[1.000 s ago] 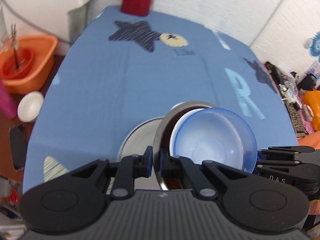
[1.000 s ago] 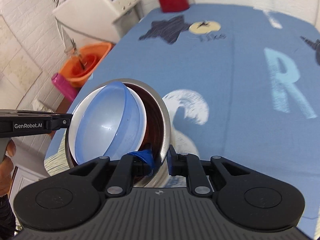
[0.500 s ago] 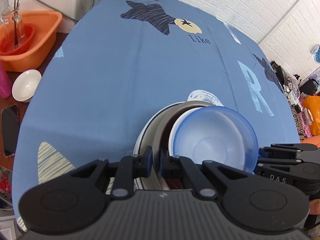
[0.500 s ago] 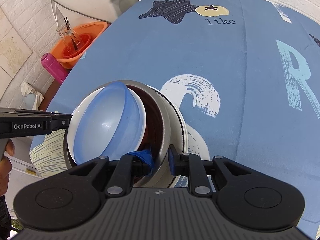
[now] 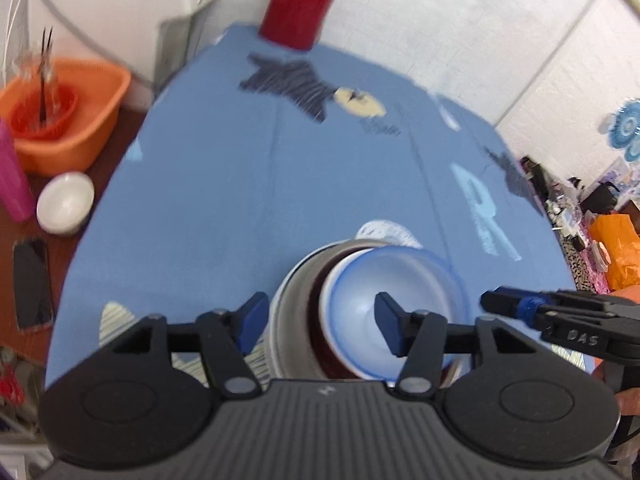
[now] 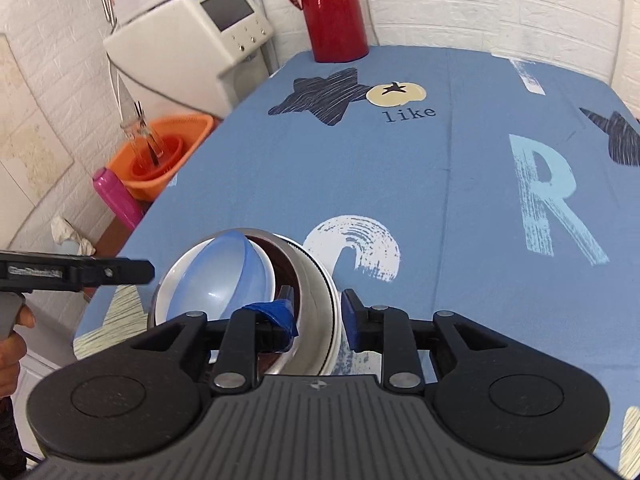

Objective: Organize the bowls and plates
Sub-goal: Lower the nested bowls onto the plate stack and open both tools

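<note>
White brick walls close off the top of both views, and a blue patterned tablecloth fills the middle, printed with a dark star, the word "like" and a pale letter R. At the top centre of the right wrist view stands a red jug, with a white appliance at upper left. An orange basin and a small white bowl sit at the left edge of the left wrist view, off the cloth.

Low in the centre of both frames rests the stack of bowls: a translucent blue bowl nested in a white one, inside a dark red-lined bowl, inside a steel outer bowl. The stack lies on the cloth near its lower edge.

The left gripper is spread wide, one finger outside the stack's left wall and the other over the blue bowl's interior, gripping nothing. The right gripper is also parted, its fingers straddling the steel rim without pinching it. Whether either pad grazes the bowls cannot be told.
</note>
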Demonstrator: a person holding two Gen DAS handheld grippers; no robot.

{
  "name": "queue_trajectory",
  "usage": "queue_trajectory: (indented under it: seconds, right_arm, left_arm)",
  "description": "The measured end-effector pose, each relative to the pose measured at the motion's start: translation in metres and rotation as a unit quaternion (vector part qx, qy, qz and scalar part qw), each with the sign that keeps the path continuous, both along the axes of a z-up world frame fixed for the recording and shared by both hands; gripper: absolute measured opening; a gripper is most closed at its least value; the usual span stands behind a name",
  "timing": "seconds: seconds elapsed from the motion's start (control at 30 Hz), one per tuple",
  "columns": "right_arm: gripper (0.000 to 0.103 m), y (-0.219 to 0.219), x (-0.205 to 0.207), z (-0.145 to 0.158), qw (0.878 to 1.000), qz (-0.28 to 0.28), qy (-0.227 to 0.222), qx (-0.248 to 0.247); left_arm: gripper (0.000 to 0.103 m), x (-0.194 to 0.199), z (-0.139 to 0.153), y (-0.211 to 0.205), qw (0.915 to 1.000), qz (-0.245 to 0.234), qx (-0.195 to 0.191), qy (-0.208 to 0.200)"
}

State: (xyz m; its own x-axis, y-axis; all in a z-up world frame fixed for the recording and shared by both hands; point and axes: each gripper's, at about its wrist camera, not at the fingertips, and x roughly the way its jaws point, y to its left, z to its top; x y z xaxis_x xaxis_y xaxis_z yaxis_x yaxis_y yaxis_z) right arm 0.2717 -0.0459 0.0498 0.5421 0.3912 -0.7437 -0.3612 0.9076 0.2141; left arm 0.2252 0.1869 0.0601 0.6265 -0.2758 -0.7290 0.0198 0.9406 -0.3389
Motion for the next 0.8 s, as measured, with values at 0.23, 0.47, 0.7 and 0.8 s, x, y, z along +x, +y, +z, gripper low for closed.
queue_trajectory:
  seconds: [0.23,0.47,0.7,0.8]
  right_arm:
    - [0.01,-0.039,-0.034,-0.018,0.998,-0.047,0.018,0.049]
    - [0.015,-0.079,-0.075,-0.024,0.978,-0.179,0.012,0.11]
    - [0.015,-0.087,-0.115,-0.036,0.967,-0.202,-0.053,0.146]
    - [0.016,-0.089,-0.138,-0.046,0.953,-0.228,-0.091,0.18]
  left_arm:
    - [0.056,-0.041,0.029,-0.059,0.9949,-0.034,0.044,-0.084]
    - [0.06,-0.078,0.022,-0.114,0.991,-0.034,0.054,-0.118]
    - [0.06,-0.112,-0.006,-0.143,0.991,-0.014,0.072,-0.112]
    - [0.06,-0.133,-0.017,-0.154,0.9888,-0.011,0.09,-0.118]
